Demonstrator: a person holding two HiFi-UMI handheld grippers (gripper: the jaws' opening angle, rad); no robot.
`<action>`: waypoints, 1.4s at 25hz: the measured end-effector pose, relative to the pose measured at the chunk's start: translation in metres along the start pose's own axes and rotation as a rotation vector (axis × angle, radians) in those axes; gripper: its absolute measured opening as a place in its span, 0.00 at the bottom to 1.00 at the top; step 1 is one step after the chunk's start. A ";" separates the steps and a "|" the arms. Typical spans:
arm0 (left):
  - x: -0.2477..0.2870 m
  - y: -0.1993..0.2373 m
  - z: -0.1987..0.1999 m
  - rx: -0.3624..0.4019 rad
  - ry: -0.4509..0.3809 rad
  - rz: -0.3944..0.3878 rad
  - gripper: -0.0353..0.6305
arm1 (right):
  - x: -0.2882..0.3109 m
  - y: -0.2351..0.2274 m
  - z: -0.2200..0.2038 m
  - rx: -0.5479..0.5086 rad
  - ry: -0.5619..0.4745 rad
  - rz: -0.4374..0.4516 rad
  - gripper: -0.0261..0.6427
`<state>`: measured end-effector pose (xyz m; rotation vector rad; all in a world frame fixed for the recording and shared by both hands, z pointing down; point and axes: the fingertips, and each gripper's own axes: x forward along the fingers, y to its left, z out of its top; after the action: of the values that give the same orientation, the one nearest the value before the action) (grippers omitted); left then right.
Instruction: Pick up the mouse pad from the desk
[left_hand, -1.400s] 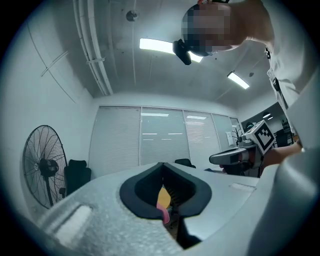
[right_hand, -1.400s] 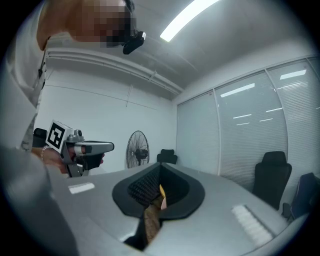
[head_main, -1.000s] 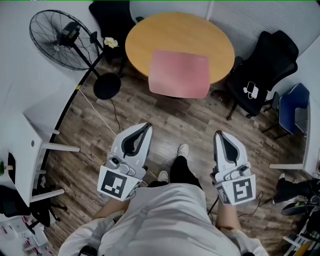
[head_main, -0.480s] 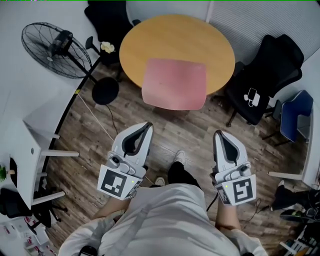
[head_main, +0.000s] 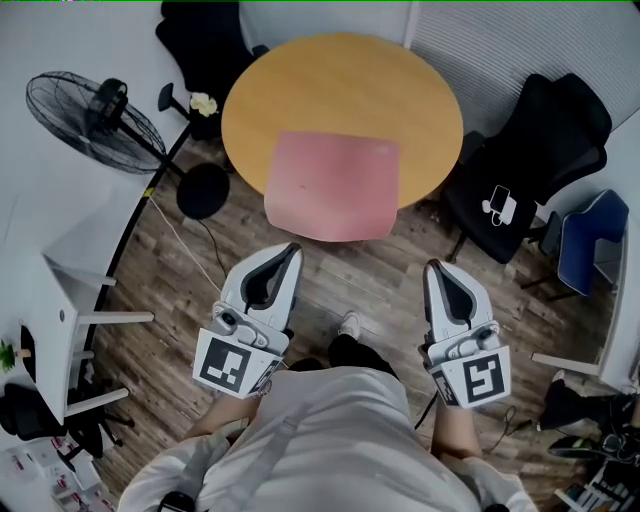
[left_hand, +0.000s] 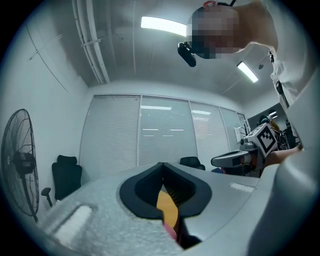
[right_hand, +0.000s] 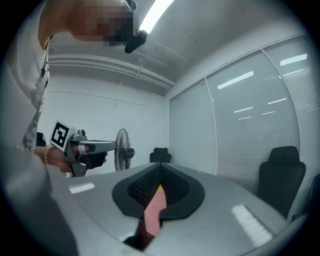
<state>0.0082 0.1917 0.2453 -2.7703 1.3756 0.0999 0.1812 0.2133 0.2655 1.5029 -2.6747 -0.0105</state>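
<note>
A pink mouse pad (head_main: 333, 185) lies on the round wooden table (head_main: 340, 85), with its near edge hanging over the table's rim. My left gripper (head_main: 291, 251) and right gripper (head_main: 437, 267) are held level above the wooden floor, short of the table, both shut and empty. In the left gripper view the left gripper (left_hand: 162, 170) shows a sliver of tabletop (left_hand: 167, 210) and pink through its slit. The right gripper (right_hand: 159, 172) frames a strip of the pink pad (right_hand: 154, 210) in the right gripper view.
A standing fan (head_main: 95, 120) with its round base (head_main: 203, 190) is at the left, and a cable runs across the floor. Black office chairs (head_main: 530, 150) and a blue chair (head_main: 590, 240) stand at the right. A white desk (head_main: 50, 300) is at the left.
The table and the pink pad have come nearer as the person walks toward them. Both grippers travel along, still shut and level.
</note>
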 end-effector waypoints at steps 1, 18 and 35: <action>0.007 -0.001 0.000 0.003 -0.003 0.002 0.06 | 0.002 -0.006 -0.002 -0.002 0.006 0.005 0.05; 0.054 0.046 -0.025 -0.036 0.017 0.030 0.06 | 0.064 -0.033 -0.009 0.004 0.011 0.041 0.05; 0.151 0.158 -0.042 -0.012 0.021 0.000 0.06 | 0.209 -0.075 -0.010 -0.048 0.037 0.050 0.05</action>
<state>-0.0250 -0.0268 0.2731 -2.7896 1.3838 0.0792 0.1370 -0.0038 0.2847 1.4076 -2.6625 -0.0438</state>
